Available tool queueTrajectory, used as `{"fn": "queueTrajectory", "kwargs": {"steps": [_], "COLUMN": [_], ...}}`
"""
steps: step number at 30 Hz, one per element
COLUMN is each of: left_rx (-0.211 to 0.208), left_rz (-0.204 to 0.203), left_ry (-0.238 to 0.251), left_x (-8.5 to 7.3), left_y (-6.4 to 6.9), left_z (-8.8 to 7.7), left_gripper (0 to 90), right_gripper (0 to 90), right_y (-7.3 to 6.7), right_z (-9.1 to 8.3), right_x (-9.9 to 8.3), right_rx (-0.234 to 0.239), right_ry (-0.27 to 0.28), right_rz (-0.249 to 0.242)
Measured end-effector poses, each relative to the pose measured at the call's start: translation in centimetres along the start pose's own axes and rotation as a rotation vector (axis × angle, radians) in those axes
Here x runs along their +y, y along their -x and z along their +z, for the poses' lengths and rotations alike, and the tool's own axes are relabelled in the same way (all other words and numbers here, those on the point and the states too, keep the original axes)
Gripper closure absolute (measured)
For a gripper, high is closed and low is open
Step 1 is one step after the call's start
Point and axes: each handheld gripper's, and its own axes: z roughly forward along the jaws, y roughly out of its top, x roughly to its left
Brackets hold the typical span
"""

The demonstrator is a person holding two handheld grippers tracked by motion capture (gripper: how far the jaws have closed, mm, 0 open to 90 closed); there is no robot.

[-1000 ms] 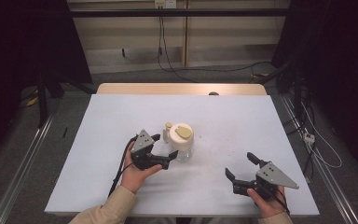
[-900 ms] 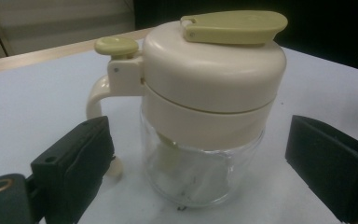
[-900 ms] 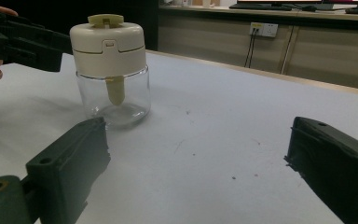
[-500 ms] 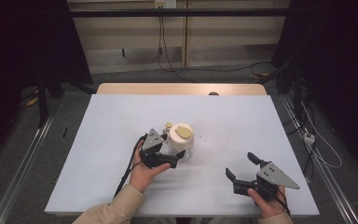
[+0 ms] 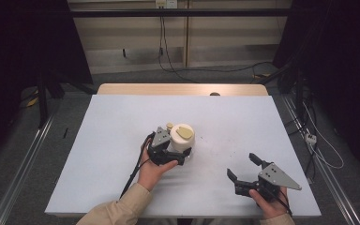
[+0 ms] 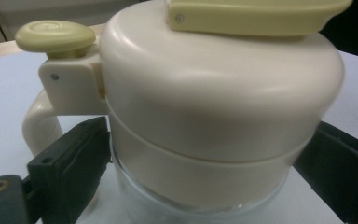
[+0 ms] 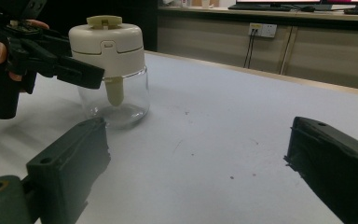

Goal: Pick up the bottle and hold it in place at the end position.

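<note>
No brand, label or writing can be read on anything here. A glass jar [image 5: 182, 140] with a cream lid stands near the middle of the white bench [image 5: 112, 126]. The left claw [image 5: 180, 157] is spread wide around it, one jaw on each side of the glass just under the lid; whether the jaws touch it cannot be told. In the left claw view the jar's base is cut off. The right claw [image 5: 243, 168] rests low on the bench well apart from the jar, jaws wide apart, holding nothing
</note>
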Motion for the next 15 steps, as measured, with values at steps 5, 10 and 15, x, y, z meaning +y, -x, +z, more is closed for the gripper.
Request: {"fn": "queueTrajectory", "kwargs": {"steps": [5, 10, 15], "left_rx": [0.010, 0.024, 0.041], "left_rz": [0.010, 0.010, 0.001], "left_ry": [0.001, 0.006, 0.017], "left_x": [0.0, -0.1, -0.1], "left_y": [0.1, 0.3, 0.5], "left_z": [0.5, 0.9, 1.5], "left_gripper": [4.7, 4.1, 3.6], "right_gripper": [4.7, 4.8, 5.0], "right_y": [0.0, 0.0, 0.0], "right_z": [0.0, 0.0, 0.0], "right_x": [0.0, 0.0, 0.0], "right_rx": [0.000, 0.000, 0.001], "right_ry": [0.001, 0.000, 0.004], "right_rz": [0.002, 0.003, 0.004]}}
